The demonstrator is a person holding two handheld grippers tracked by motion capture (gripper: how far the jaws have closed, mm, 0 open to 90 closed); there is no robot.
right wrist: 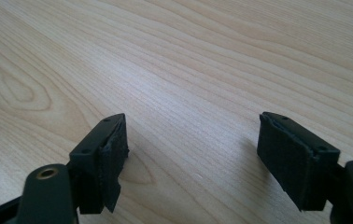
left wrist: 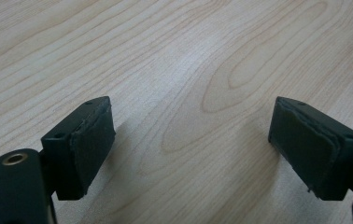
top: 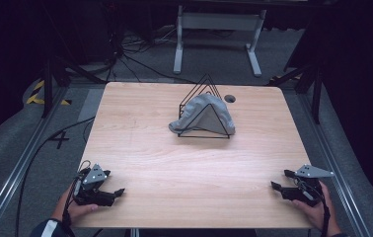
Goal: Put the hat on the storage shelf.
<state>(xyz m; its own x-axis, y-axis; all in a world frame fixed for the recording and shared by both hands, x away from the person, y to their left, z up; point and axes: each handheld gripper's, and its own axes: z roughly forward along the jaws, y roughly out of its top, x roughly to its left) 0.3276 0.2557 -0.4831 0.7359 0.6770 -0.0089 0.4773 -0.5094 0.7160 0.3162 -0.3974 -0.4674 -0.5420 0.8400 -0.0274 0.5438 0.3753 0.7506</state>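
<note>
A pale rectangular wooden table fills the frame's centre. Upper centre, a crumpled grey cloth drapes a black triangular wire rack. Lower corners: left gripper and right gripper, jaws wide apart, holding nothing.

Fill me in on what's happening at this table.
A person holds the left gripper and the right gripper at the near corners of the wooden table, both with jaws open and nothing between them. Farther back, a grey cloth is draped through a black wire rack, untouched.
</note>
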